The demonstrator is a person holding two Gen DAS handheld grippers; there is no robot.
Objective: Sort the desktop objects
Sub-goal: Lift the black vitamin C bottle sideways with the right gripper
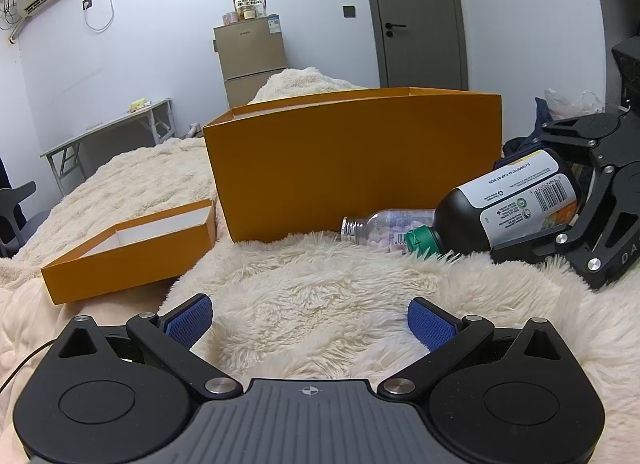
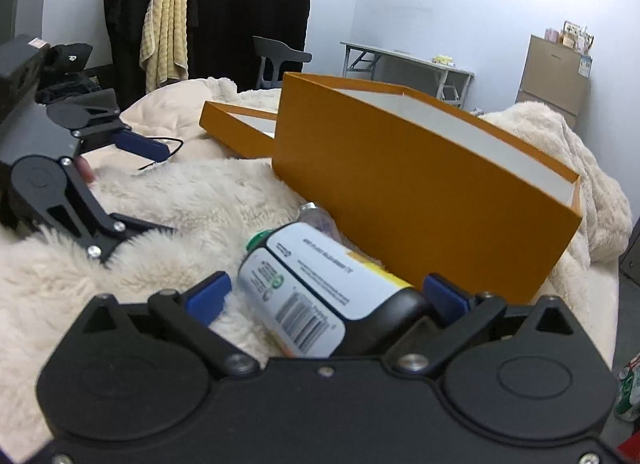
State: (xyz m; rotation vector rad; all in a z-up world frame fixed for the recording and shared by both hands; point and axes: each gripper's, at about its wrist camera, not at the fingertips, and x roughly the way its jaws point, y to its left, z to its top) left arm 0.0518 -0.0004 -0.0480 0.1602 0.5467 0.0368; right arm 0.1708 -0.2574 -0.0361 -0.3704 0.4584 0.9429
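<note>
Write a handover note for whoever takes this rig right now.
Left gripper: open, empty, resting low over the fluffy blanket.
Right gripper: open wide, the dark bottle lying between its jaws on the blanket; no firm grip visible.
Small clear bottle lies beside it, against the big orange box. Lid sits to the box's left in the left wrist view.
Done: nothing visibly boxed; the box interior is mostly hidden.
Left: both bottles probably go into the box.

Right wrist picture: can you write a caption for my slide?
Open right gripper around a black bottle lying on the fluffy blanket beside the orange box.
</note>
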